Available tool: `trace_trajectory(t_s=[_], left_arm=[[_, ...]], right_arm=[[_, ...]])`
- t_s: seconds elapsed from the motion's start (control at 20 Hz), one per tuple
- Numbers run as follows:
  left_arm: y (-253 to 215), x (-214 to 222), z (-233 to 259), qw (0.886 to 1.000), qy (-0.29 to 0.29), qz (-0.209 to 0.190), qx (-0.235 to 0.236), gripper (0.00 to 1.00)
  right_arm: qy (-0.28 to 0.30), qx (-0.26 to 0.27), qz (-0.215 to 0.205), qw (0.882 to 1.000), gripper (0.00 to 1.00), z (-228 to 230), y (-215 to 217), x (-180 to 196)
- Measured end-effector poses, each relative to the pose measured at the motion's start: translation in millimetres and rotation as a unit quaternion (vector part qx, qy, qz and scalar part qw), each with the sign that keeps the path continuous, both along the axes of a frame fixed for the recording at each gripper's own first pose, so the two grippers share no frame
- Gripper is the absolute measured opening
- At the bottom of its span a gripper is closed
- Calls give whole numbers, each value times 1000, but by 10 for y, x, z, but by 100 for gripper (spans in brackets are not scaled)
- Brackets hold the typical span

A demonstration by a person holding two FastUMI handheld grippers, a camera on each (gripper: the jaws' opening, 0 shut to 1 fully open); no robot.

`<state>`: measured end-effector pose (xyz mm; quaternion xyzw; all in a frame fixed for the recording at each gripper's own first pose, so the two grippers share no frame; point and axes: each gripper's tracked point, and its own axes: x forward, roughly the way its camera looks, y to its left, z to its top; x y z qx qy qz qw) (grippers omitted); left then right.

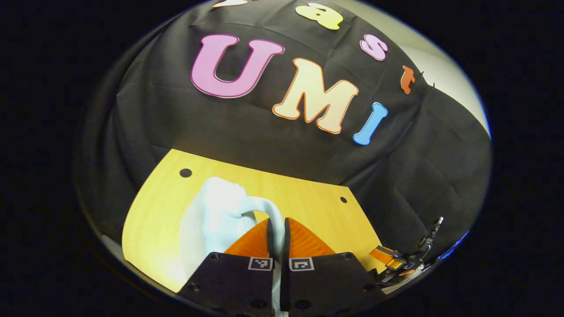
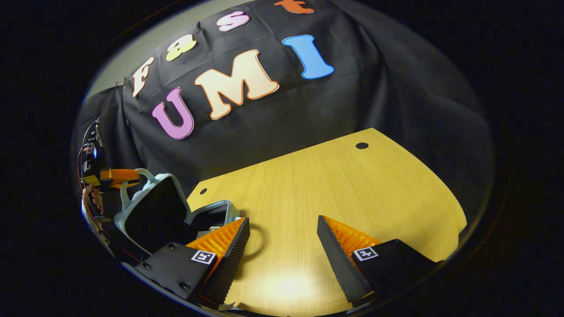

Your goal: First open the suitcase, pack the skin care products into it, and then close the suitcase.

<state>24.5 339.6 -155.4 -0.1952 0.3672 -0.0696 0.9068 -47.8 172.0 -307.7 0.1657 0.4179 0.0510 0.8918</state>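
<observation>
Left gripper (image 1: pixel 276 233) is clamped tight on the suitcase handle (image 1: pixel 269 211), lid (image 2: pixel 152 211) swung upright at the table's (image 2: pixel 352 193) edge, dark lining facing the right gripper (image 2: pixel 282 246), whose fingers stand wide apart over bare wood. The suitcase base (image 2: pixel 213 215) is half hidden behind a finger (image 2: pixel 229 246)

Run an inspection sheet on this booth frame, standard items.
Surface: wooden table, small holes near its back edge.
Job's things: pale suitcase at the table's side, lid raised, dark inside.
Clutter: nothing seen.
Grippers: left tongs shut on the suitcase handle; right tongs open above the table.
Cables: dark leads beside the left tongs.
Surroundings: black cloth wall behind the table.
</observation>
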Motion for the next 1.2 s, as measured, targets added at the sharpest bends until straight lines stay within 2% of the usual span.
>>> trace_trajectory(t_s=[0.3,0.55,0.8,1.0,1.2], left_arm=[[-627,28,-396,998,35,-40,-16,0],[-1074,-41,-938,994,82,-72,-20,0],[-1273,-205,-1487,988,125,-88,-1,0],[-1389,-325,-1915,981,164,-97,33,0],[-1481,-389,-2152,979,180,-77,61,1]], right_arm=[[0,-13,-21,1000,97,37,-313,-23],[4,-28,-35,999,97,64,-600,-96],[10,-45,-48,998,97,77,-855,-166],[13,-55,-54,997,97,87,-1009,-238],[12,-58,-52,997,97,95,-1155,-272]])
